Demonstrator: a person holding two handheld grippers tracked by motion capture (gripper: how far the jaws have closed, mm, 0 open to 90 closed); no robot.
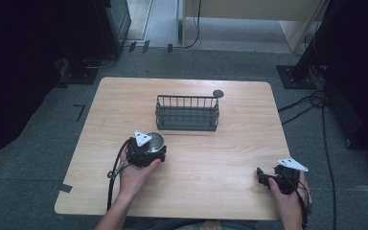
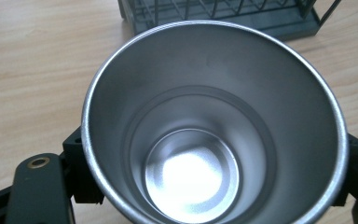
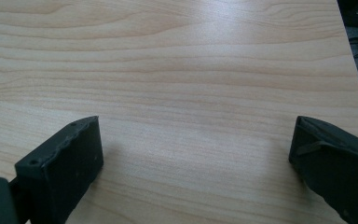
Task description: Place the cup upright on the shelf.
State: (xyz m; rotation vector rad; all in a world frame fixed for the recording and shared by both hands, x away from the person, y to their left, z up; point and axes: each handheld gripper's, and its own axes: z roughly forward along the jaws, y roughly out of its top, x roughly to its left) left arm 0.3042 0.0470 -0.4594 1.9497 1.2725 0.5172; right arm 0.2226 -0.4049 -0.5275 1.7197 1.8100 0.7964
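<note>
Near the counter's front-left: your left tongs (image 1: 149,149) gripped a steel cup (image 1: 155,142), mouth up, with you seated at the near edge.

Cup: upright and empty in the left gripper view, its rim (image 2: 213,116) wide toward the camera and the shiny bottom visible; the black jaws pressed its wall from either side.

Left tongs: closed on the cup, the grey three-cornered plate (image 1: 143,138) on top, your hand (image 1: 134,175) wrapped behind.

Right tongs: (image 1: 264,176) spread wide with nothing between them, resting low near the counter's front-right corner; the right gripper view showed bare wood (image 3: 182,93) between the two jaws.

Rack: a dark wire rack (image 1: 187,113) stood at the counter's middle, long axis running left to right, open at the top, apparently empty.

Key relation: the rack lay ahead of the cup and slightly to its right, near but not touching; in the left gripper view its lower edge (image 2: 223,16) sat just beyond the cup's far rim.

Nearer hand: your left, by a clear margin; the right was well apart from both cup and rack.

Likely call: a forward carry over the rack's near rail, cup kept upright, looked to be the move in hand.

Small disc: a dark round piece (image 1: 218,93) lay beyond the rack's far-right corner; what it was could not be told.
</note>
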